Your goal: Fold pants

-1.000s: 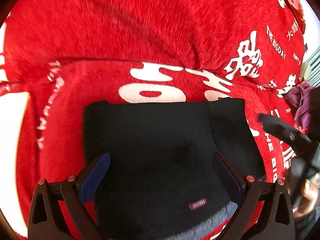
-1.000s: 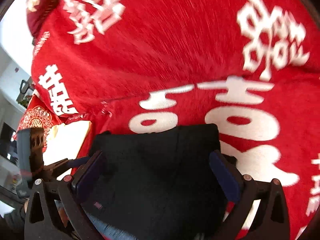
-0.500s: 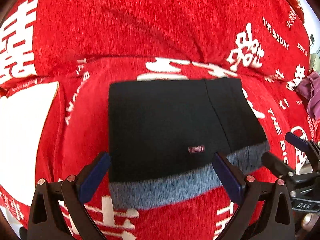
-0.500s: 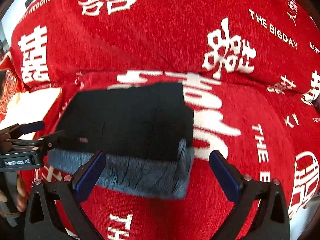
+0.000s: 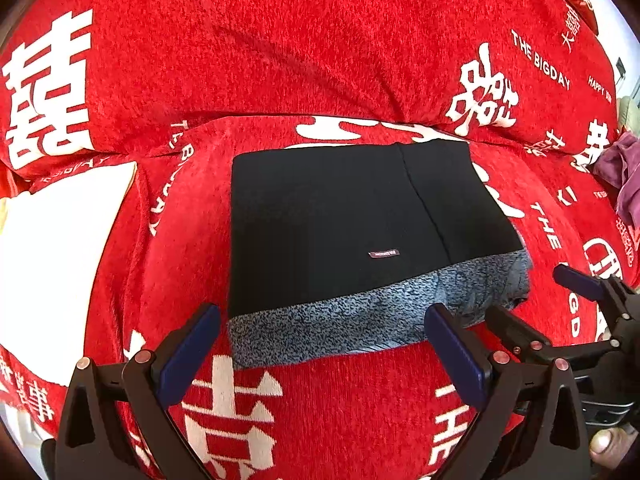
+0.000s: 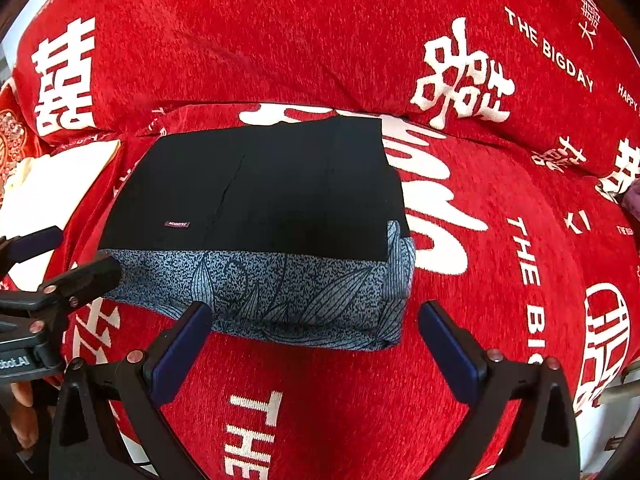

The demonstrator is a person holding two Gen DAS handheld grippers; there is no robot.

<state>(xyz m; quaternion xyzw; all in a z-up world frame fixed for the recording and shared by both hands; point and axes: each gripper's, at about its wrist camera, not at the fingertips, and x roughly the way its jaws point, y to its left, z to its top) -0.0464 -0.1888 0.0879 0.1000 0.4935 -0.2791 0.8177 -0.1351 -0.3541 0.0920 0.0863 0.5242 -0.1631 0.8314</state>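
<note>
The black pants point(image 5: 340, 216) lie folded into a flat rectangle on the red sofa seat, with a grey-blue patterned band point(image 5: 360, 320) along the near edge and a small label on top. They also show in the right wrist view point(image 6: 264, 200). My left gripper point(image 5: 324, 344) is open and empty, just in front of the near edge. My right gripper point(image 6: 316, 340) is open and empty, also just in front of the pants. The right gripper appears at the right of the left wrist view point(image 5: 536, 312); the left gripper appears at the left of the right wrist view point(image 6: 60, 256).
The red sofa cover point(image 5: 320, 60) with white characters spreads over seat and backrest. A white patch point(image 5: 52, 260) lies left of the pants. A purple cloth point(image 5: 620, 176) sits at the far right.
Both grippers have drawn back from over the pants toward the front of the seat. The whole folded bundle, including its patterned near edge, has come into view.
</note>
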